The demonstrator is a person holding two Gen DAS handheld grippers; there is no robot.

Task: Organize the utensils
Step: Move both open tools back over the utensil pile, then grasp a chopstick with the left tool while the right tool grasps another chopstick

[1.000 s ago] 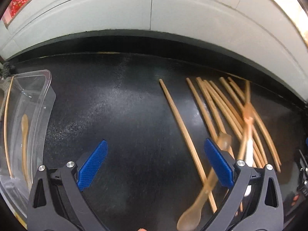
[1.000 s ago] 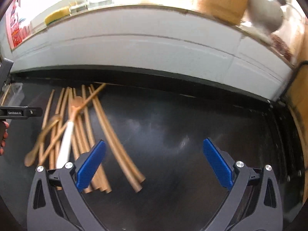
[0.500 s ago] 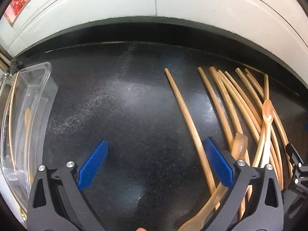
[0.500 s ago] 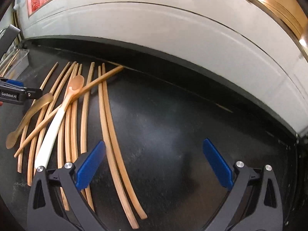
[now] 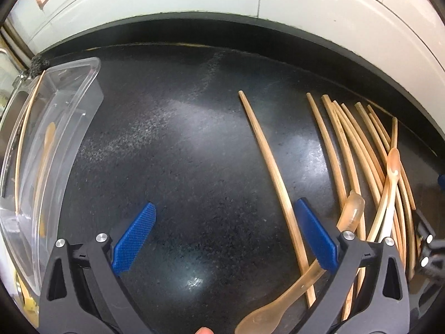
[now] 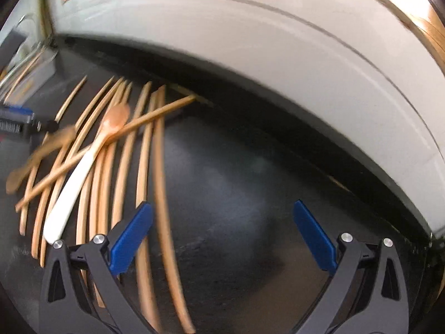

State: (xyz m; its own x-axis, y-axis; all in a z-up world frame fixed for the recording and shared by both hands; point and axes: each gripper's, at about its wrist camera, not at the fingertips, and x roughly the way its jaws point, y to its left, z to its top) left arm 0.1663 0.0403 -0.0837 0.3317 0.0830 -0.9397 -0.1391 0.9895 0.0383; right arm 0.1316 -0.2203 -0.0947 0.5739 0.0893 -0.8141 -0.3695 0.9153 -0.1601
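The bamboo chopsticks [image 5: 347, 150] are lying fanned out toward the counter's [image 5: 180, 153] right edge, one stray chopstick [image 5: 271, 164] nearer the middle, with an amber plastic spoon [image 5: 303, 281] and a white-handled spoon [image 6: 83, 172] resting across them; all look light, stiff and likely slick on the polished stone, so pinching mid-shaft seems safest. Both the left gripper [image 5: 225, 236] and the right gripper [image 6: 222, 236] are hanging wide open, holding nothing. Compared with a second ago, the left gripper is sitting closer over the stray chopstick, while the clear tray [image 5: 83, 89] at the counter's left edge is showing more fully.
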